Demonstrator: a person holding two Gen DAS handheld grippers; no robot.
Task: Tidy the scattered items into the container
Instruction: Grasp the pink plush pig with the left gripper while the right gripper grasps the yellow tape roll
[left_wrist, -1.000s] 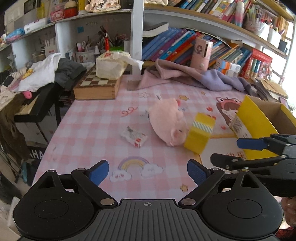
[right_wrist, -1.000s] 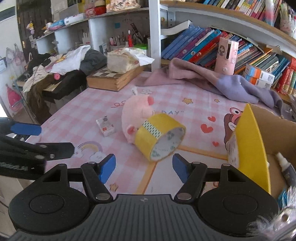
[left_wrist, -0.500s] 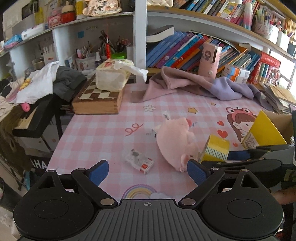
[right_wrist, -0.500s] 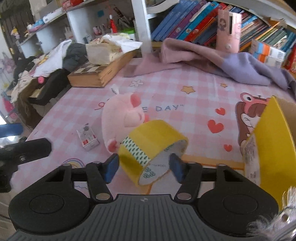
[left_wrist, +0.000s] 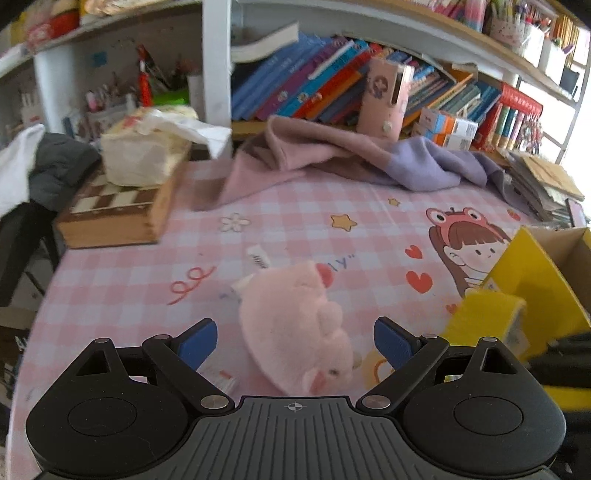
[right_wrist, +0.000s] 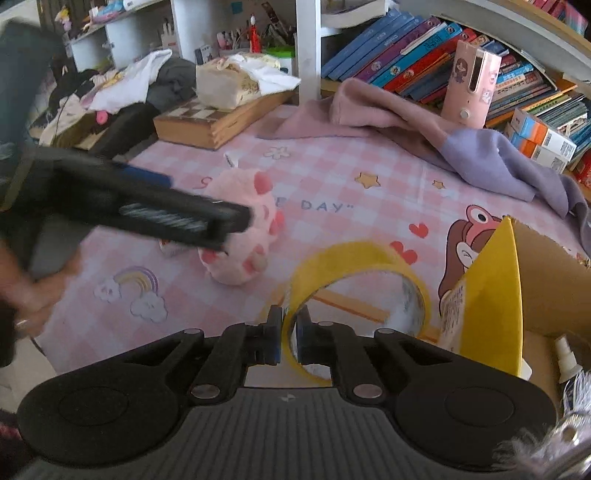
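pinching the wall of the yellow tape roll (right_wrist: 360, 284), the right gripper (right_wrist: 289, 341) holds it just left of the cardboard box (right_wrist: 554, 280), not yet inside. the left gripper (left_wrist: 295, 341) is spread wide around the pink plush pig (left_wrist: 295, 325), which lies mid-table. a small packet (right_wrist: 171, 248) also remains.

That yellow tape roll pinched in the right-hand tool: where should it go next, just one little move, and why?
Probably a short carry to the right, over the yellow flap and into the cardboard box. The right gripper is shut on the wall of the tape roll, and the box stands open just beside it with a spray bottle already inside. The left gripper is open around the pink plush.
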